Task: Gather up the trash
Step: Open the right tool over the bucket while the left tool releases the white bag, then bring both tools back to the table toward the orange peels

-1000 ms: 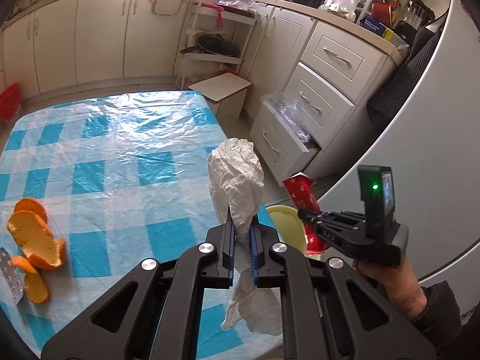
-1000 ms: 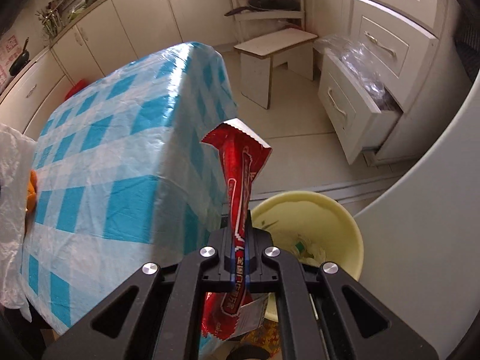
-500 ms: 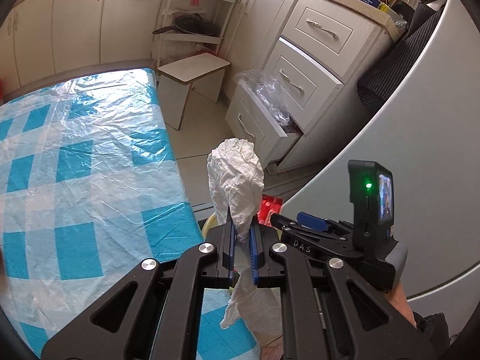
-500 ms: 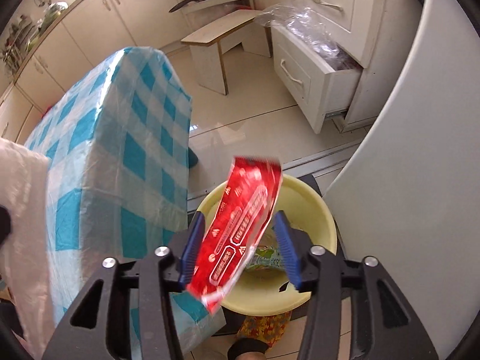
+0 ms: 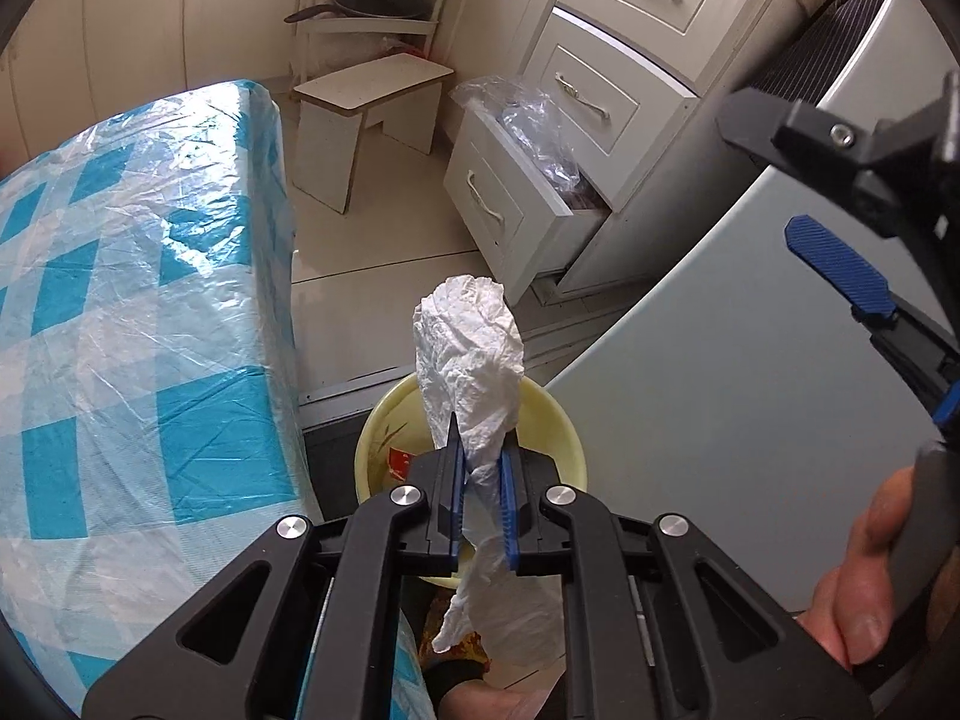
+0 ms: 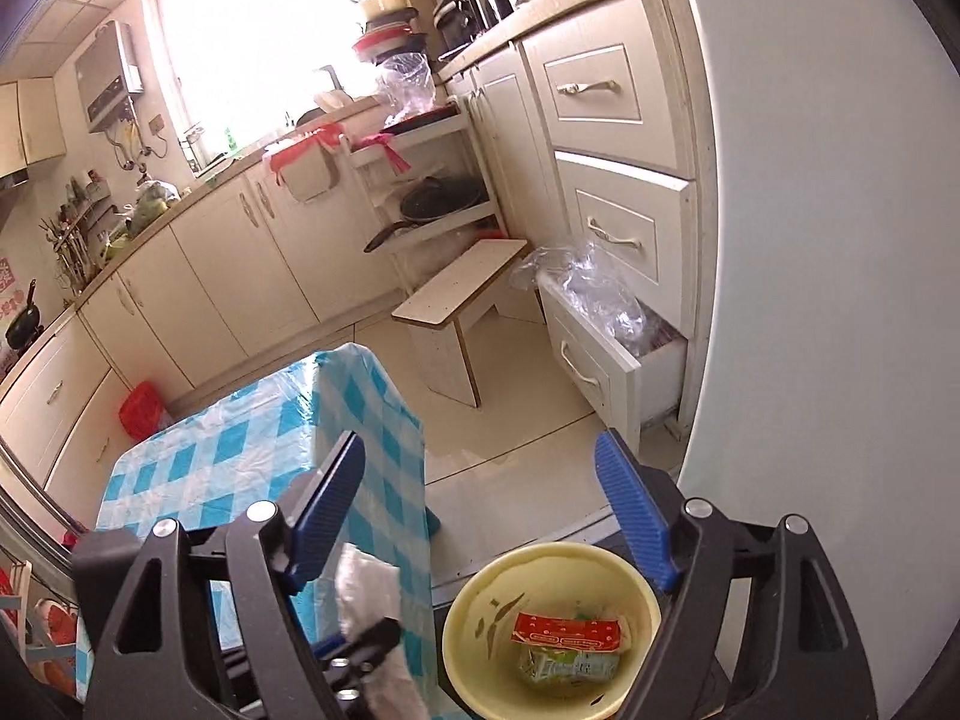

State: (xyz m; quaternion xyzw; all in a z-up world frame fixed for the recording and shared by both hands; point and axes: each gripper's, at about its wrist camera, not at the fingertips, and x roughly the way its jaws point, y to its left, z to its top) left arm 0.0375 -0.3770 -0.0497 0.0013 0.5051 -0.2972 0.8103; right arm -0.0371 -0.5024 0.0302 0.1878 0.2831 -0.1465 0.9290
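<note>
- Gripping a crumpled white tissue [image 5: 468, 354], the left gripper [image 5: 480, 480] has its ribbed blue pads [image 5: 509, 501] still on the twisted waist of the paper, though the jaws are easing apart right now.
- The tissue's upper part bunches into a soft, wrinkled lobe; its lower tail hangs limp below the black linkage.
- Just beneath it sits the round pale-yellow plastic basin [image 6: 480, 594], smooth-walled, on the floor beside the table.
- Inside the basin lies a flat, glossy red wrapper [image 6: 564, 630] on top of a crinkled green packet [image 6: 564, 666].
- The right gripper [image 6: 480, 516] hangs above the basin, jaws released and widening, nothing between the blue pads; a bare hand [image 5: 864, 588] grasps its handle.
- To the left, the surface [image 5: 120, 300] wears a blue-and-white checked cloth under shiny, creased clear plastic.
- Farther off, a low pale wooden stool [image 6: 462, 300] stands on the tiled floor.
- Beyond, a cream drawer [image 6: 600, 360] hangs open, stuffed with clear crumpled plastic bags.
</note>
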